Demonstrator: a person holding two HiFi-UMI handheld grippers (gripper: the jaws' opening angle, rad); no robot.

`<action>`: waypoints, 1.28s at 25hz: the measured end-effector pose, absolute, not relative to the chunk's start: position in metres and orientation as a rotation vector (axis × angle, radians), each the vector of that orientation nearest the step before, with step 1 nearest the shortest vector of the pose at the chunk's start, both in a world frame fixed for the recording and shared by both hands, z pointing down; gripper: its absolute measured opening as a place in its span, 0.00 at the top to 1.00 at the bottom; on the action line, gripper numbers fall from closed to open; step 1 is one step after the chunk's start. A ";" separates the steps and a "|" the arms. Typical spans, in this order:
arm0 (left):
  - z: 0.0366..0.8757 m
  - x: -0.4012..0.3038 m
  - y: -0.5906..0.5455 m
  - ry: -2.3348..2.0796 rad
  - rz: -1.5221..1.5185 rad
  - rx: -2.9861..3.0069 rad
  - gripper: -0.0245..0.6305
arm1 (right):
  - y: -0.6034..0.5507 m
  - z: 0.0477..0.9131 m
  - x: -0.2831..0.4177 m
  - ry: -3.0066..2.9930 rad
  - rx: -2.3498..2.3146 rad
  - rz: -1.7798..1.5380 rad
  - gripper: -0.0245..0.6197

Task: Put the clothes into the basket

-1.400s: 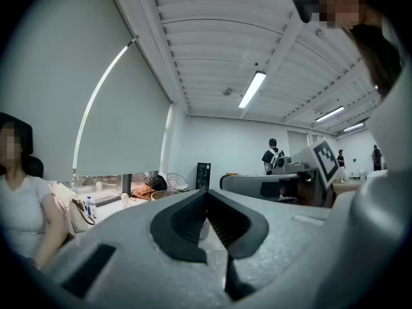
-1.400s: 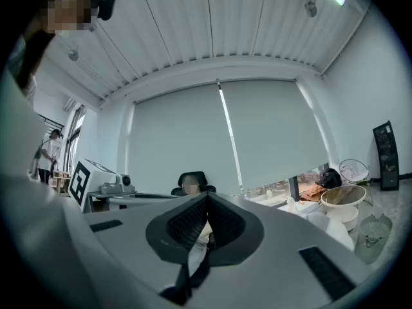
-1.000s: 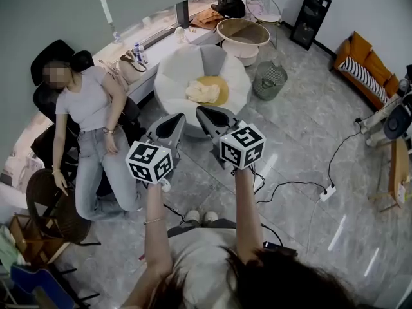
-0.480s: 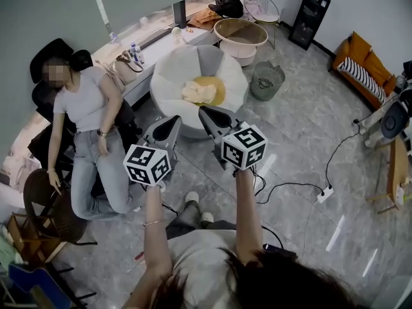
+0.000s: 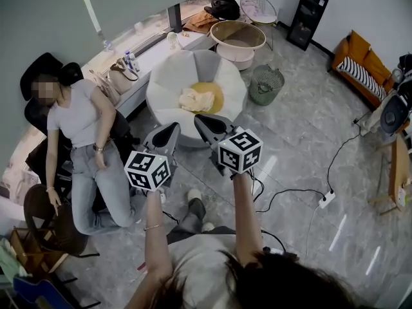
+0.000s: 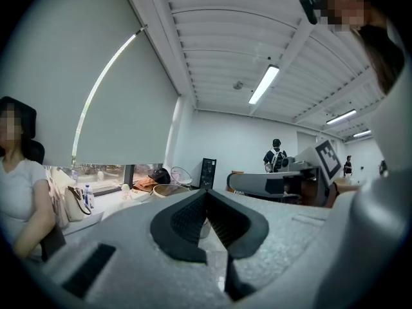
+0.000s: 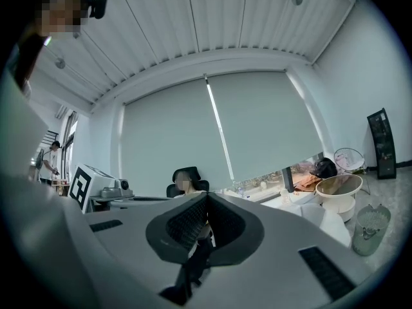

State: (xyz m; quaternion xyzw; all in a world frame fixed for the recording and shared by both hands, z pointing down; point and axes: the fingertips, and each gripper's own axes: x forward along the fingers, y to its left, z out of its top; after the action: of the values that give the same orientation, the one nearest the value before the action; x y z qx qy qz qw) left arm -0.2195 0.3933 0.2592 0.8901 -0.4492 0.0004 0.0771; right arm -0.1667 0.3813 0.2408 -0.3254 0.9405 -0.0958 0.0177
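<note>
Clothes (image 5: 196, 100) lie on chair (image 5: 166, 82) — beyond right claw (image 5: 201, 120).

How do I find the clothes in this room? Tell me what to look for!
Find the big white chair shaped like flower petals, standing on the grey floor in front of the window counter. On its round yellow seat cushion lies a crumpled cream bundle: the clothes. They are the only soft, rumpled thing there, unlike the dark wire bin beside the chair.
</note>
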 end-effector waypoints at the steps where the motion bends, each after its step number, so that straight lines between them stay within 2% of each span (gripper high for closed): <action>1: 0.262 -0.219 0.385 -1.341 0.003 2.663 0.95 | 0.375 0.244 -0.167 2.933 -1.013 -0.294 0.95; 22: 0.282 -0.222 0.207 -1.222 0.022 2.646 0.95 | 0.207 0.275 -0.166 2.927 -1.145 -0.408 0.95; 32: 0.287 -0.246 0.168 -1.244 0.025 2.632 0.95 | 0.162 0.278 -0.183 2.891 -1.135 -0.439 0.95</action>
State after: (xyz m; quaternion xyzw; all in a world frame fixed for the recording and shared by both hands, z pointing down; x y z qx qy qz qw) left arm -0.2459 0.1681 0.2871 0.8981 -0.4245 0.0085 0.1148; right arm -0.1826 0.1617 0.2776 -0.3618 0.9217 -0.1399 0.0023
